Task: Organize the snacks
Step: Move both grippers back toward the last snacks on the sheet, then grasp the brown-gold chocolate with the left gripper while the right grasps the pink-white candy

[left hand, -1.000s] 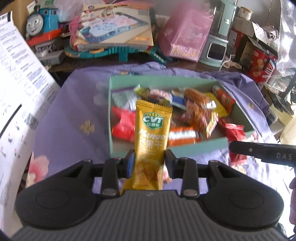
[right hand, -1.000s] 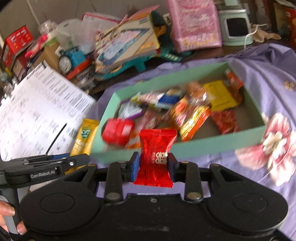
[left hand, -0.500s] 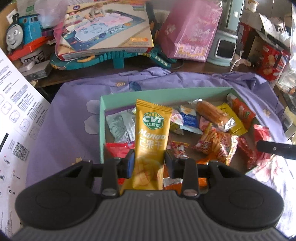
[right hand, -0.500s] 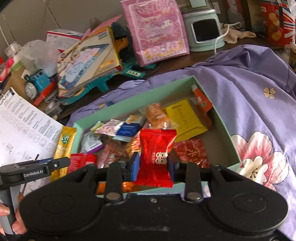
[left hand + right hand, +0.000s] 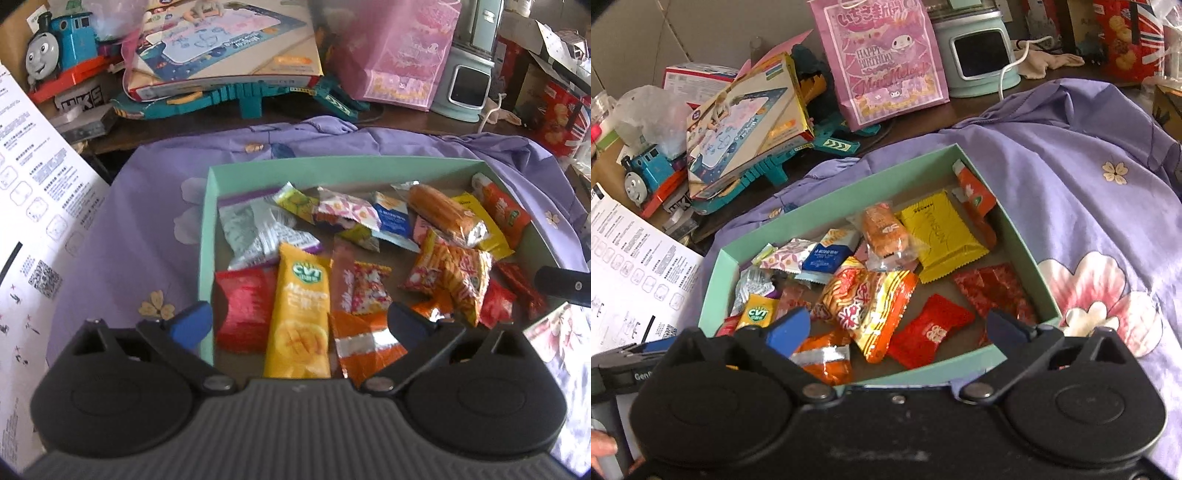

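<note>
Home: toy train (image 5: pixel 55 51), birthday bag (image 5: pixel 882 62)

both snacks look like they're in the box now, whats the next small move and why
Probably lift both grippers back out of the green box. The left gripper and right gripper are opening with nothing pressed between the pads; the mango packet and red candy lie loose inside.

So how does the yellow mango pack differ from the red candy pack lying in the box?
The yellow mango pack is long, narrow and flat; the red candy pack is short, with flared ends. The yellow mango pack lies near the green box's left wall, the red candy pack toward its right. Both lie loose inside, touched by neither claw.
</note>
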A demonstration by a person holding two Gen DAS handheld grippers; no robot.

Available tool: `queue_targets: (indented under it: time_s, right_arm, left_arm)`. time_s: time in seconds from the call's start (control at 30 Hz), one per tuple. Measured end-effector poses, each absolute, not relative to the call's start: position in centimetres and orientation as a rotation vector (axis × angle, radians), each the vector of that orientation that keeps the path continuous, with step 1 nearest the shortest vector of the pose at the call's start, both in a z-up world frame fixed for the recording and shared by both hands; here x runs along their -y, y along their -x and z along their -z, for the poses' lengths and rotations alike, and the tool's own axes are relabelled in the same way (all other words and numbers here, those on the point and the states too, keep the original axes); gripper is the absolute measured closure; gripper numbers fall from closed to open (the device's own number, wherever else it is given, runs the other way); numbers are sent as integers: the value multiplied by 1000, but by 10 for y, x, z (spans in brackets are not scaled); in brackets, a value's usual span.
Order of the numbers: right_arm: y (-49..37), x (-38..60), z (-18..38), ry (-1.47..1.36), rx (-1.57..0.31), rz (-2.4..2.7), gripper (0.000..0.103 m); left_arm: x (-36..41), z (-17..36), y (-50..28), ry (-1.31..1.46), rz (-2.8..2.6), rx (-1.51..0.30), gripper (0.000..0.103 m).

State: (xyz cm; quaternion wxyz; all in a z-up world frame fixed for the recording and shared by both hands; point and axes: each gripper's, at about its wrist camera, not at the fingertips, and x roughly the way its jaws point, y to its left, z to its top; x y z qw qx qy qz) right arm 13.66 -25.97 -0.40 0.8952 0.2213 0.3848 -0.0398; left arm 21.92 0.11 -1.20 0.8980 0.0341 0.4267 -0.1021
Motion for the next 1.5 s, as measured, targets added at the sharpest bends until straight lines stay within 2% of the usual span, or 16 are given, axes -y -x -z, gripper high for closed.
queue_targets:
  time_s: [0.57, 1.1, 1.3, 1.4, 1.47, 1.5]
  right_arm:
    - [-98, 227, -11, -442, -814, 6, 0]
    - [-114, 131, 30, -351, -977, -177, 1]
    - [-132, 104, 45, -308, -1017, -205, 18]
    - [-139, 91, 50, -286, -1030, -224, 23]
    - [-141, 82, 54, -255, -1036, -236, 34]
    - [-142, 79, 56, -238, -1041, -242, 48]
  left_arm:
    - [-16, -6, -158, -55, 235, -859, 0]
    - [-83, 55, -130, -19, 142, -975, 0]
    - [-86, 70, -133, -39, 168, -999, 0]
    - [-85, 75, -136, -39, 182, -1005, 0]
    - [-83, 78, -138, -40, 189, -1011, 0]
    - [-83, 79, -139, -41, 193, -1015, 0]
